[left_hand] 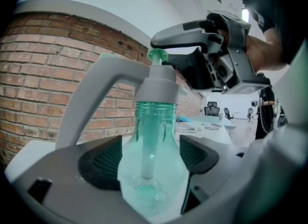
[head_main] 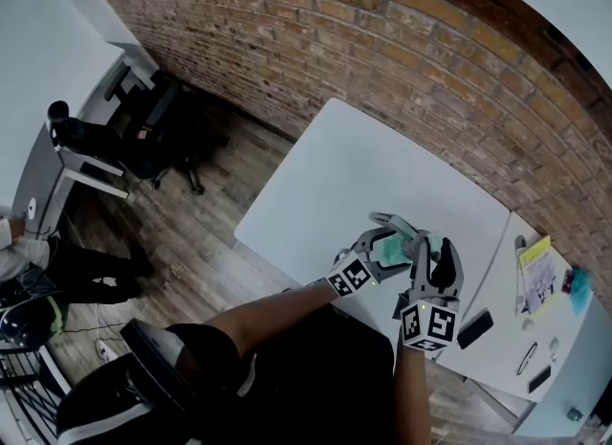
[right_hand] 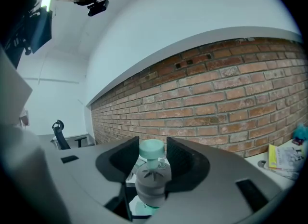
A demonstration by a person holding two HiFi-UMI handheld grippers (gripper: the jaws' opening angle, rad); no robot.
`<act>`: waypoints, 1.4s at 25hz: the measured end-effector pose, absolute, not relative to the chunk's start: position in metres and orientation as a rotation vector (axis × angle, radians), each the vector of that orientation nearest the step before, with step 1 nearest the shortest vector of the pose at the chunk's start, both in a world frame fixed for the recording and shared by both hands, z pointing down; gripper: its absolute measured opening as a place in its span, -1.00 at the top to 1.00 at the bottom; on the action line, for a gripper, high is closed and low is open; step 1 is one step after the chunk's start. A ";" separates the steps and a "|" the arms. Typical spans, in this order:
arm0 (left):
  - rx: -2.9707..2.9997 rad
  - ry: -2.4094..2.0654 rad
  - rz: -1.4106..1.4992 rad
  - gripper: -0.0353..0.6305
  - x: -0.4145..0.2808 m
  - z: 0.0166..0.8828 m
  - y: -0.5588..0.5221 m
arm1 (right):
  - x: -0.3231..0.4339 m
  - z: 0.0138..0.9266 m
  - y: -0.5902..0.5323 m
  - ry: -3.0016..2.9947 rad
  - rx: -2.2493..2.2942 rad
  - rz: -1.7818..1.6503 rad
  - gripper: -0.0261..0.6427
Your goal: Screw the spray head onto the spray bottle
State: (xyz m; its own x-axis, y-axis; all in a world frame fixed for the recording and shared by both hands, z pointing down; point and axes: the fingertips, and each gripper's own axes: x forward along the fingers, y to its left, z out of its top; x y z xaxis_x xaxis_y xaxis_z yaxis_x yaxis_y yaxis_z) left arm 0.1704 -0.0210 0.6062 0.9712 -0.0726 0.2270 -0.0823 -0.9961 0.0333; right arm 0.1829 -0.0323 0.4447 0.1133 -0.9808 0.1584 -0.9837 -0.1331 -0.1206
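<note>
Right now both grippers are on the job over the near right corner of the white table point(head_main: 344, 161); can't tell if the bottle base rests on it or is lifted.

Left gripper point(left_hand: 150, 161): jaws fairly wide apart, pads pressed on the belly of the clear teal spray bottle point(left_hand: 153, 122), bottle upright. Dip tube point(left_hand: 147, 158) hangs inside the bottle and ends near the bottom.

Right gripper point(right_hand: 153, 163): jaws about half closed, clamped on the grey collar of the spray head point(right_hand: 153, 182), its teal cap point(right_hand: 152, 148) showing between the pads. The left gripper view shows the head sitting on the neck with the collar over the threads; how far it is threaded on, can't tell.

Step, as I judge it: mid-screwing, head located, tightening to go.

Risks:
- Cross-threading, if the collar sits a bit tilted on the neck when turned.
- Bottle spinning along with the head: smooth thin plastic, pads only on its rounded belly, so torque could beat the grip.
- Squeezing harder to stop that could dent the soft wall.
- Right pads slipping on the ribbed collar, so the turn doesn't carry over.
- The two grippers are close together and could bump on a big wrist roll.
</note>
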 end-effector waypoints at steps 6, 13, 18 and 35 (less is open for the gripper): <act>3.082 -0.105 0.327 -0.17 0.178 0.603 -0.020 | 0.186 0.446 -0.023 -2.057 2.322 0.341 0.38; 3.091 -0.107 0.319 -0.17 0.180 0.600 -0.016 | 0.186 0.395 0.009 -2.066 2.433 0.157 0.38; 3.084 -0.145 0.319 -0.17 0.181 0.602 -0.019 | 0.197 0.390 0.035 -2.031 2.483 0.181 0.38; 3.072 -0.258 0.424 -0.17 0.181 0.609 -0.020 | 0.204 0.435 0.021 -2.265 1.804 0.383 0.38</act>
